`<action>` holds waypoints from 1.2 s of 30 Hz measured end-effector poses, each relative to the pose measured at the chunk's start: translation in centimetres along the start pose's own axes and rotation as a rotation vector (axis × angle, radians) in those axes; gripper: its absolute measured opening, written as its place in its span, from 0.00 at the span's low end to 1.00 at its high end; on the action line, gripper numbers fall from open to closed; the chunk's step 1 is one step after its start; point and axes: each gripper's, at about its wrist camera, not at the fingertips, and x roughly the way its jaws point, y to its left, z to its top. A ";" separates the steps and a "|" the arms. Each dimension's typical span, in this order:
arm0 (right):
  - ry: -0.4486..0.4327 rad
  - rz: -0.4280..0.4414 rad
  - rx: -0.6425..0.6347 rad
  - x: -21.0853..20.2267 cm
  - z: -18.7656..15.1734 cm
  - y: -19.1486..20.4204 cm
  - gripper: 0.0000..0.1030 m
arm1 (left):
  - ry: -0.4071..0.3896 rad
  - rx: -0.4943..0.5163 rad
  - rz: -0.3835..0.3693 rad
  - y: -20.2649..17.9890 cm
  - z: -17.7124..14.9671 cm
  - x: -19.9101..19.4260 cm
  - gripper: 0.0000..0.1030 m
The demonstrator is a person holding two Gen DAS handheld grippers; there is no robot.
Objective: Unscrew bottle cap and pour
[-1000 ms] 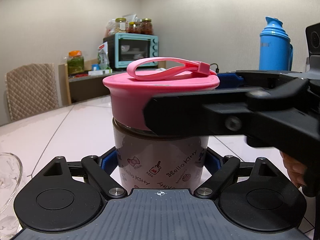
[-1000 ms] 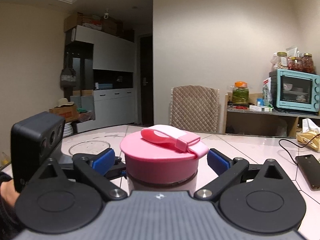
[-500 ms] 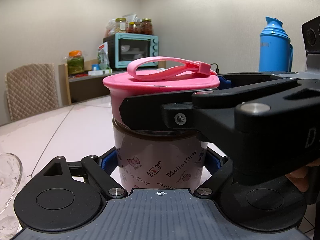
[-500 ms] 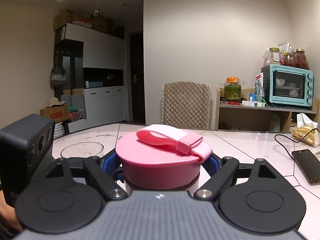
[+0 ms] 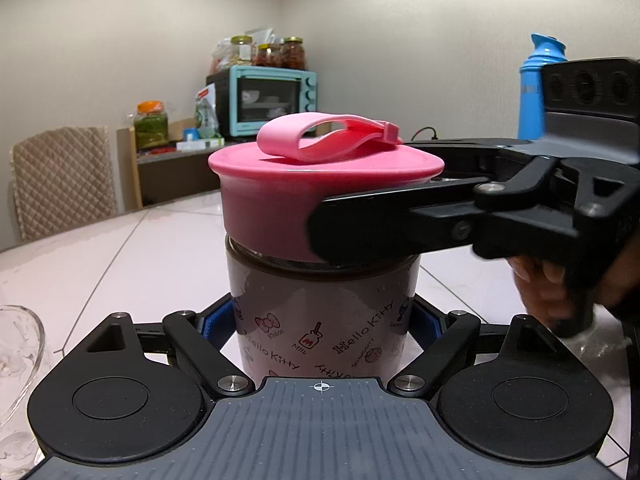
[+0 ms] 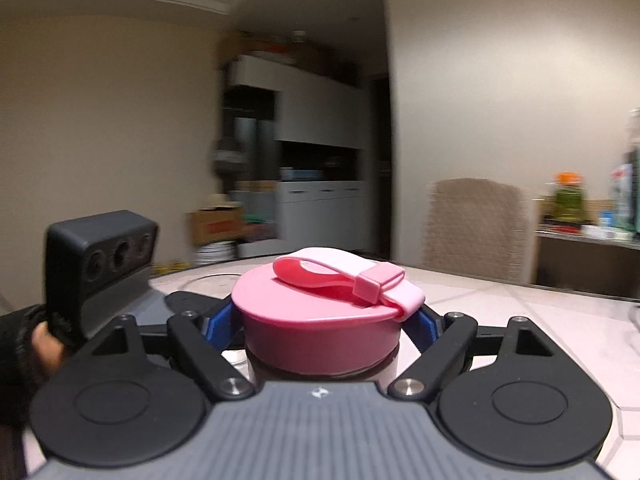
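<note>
One bottle, one pink cap, two grippers on it

I have my left gripper (image 5: 322,320) clamped round the body of the single Hello Kitty bottle (image 5: 320,312), which stands upright on the pale table (image 5: 120,264), and my right gripper (image 6: 322,320) closed on its one pink cap (image 6: 320,336), blue pads pressed to both sides. The left wrist view alone shows the printed bottle wall, a glass bowl (image 5: 16,364) at the near left, a teal oven (image 5: 276,100) with three jars on top and one blue flask (image 5: 538,80) far right. The right wrist view, blurred, alone shows white cabinets (image 6: 316,148); one quilted chair (image 6: 476,228) appears in both
</note>
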 end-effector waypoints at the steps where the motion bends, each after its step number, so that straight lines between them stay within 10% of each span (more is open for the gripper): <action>1: 0.001 0.022 -0.002 -0.1 0.1 -0.3 0.83 | 0.000 0.000 0.000 0.0 0.0 0.0 0.88; 10: 0.009 0.099 -0.010 -0.4 0.9 -1.4 0.84 | 0.000 0.000 -0.001 -0.2 -0.1 0.0 0.88; 24: 0.025 -0.263 0.026 -1.4 0.9 4.7 0.97 | 0.000 0.001 -0.001 -0.2 -0.1 -0.1 0.88; 36: 0.005 -0.398 0.061 0.7 1.0 6.7 0.96 | 0.000 0.001 -0.002 -0.1 -0.2 -0.1 0.88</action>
